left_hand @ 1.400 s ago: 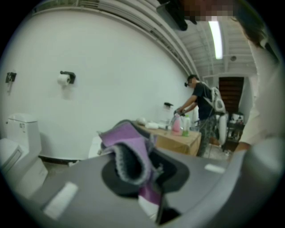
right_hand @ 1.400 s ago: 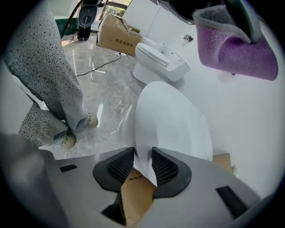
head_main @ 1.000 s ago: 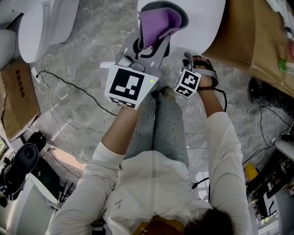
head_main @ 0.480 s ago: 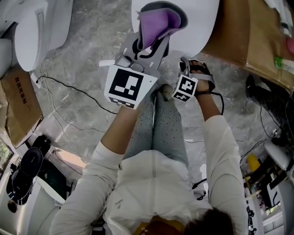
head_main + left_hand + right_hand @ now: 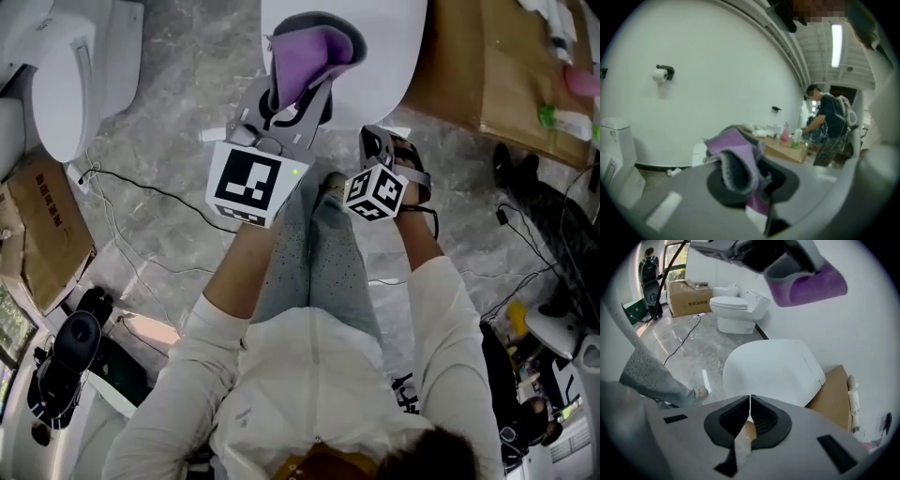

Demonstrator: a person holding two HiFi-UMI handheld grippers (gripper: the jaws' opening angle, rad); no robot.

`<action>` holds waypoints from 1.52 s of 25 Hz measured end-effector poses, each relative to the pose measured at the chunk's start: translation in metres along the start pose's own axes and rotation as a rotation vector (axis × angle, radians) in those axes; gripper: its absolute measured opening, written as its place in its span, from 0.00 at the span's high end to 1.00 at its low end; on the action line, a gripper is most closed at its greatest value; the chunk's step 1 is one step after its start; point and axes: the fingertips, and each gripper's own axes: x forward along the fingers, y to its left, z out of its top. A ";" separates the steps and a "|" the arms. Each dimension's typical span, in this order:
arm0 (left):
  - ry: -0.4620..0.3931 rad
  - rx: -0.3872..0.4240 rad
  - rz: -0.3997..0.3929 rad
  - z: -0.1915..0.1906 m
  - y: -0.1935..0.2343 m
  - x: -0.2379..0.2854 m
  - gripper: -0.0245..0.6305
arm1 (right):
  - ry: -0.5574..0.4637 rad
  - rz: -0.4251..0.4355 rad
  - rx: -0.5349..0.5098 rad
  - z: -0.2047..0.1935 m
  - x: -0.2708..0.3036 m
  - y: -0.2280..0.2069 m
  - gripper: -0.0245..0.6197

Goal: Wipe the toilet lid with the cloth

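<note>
Over the grey stone floor, head view: we look down on the person's white sleeves and grey trousers, with both grippers held out ahead of the knees.
Left gripper, head view: the left gripper is raised in front of the white toilet lid. Its jaws are clamped on the cloth, which is purple with a grey outer side and stands folded above them.
Right gripper, head view: the right gripper sits just beside the left one, near the lid's front edge and apart from the cloth.
Surroundings, head view: we see a second toilet at the upper left, cardboard against the lid's right side, and a black cable across the floor.
Cloth, left gripper view: the cloth bulges out between the dark pads, pinched at its lower fold.
Background, left gripper view: we make out a white wall with a paper roll, and a person standing at a table with bottles.
Jaws, right gripper view: the right gripper's jaws have just been closing. Their tips now meet with nothing between them.
Toilet lid, right gripper view: the toilet lid lies shut beyond the jaws.
Cloth, right gripper view: the cloth hangs well above the lid in the left gripper, clear of it.
</note>
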 end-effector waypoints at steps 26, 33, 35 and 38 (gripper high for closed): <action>0.008 -0.019 -0.062 0.012 0.013 0.028 0.89 | -0.332 -0.245 0.543 0.083 -0.098 -0.142 0.94; 0.007 -0.018 -0.065 0.011 0.014 0.042 0.89 | -0.409 -0.282 0.613 0.091 -0.109 -0.166 0.94; 0.011 -0.016 -0.059 0.010 0.015 0.045 0.89 | -0.436 -0.282 0.627 0.095 -0.112 -0.173 0.94; 0.027 -0.019 -0.050 0.007 0.016 0.053 0.89 | -0.463 -0.276 0.639 0.097 -0.111 -0.181 0.94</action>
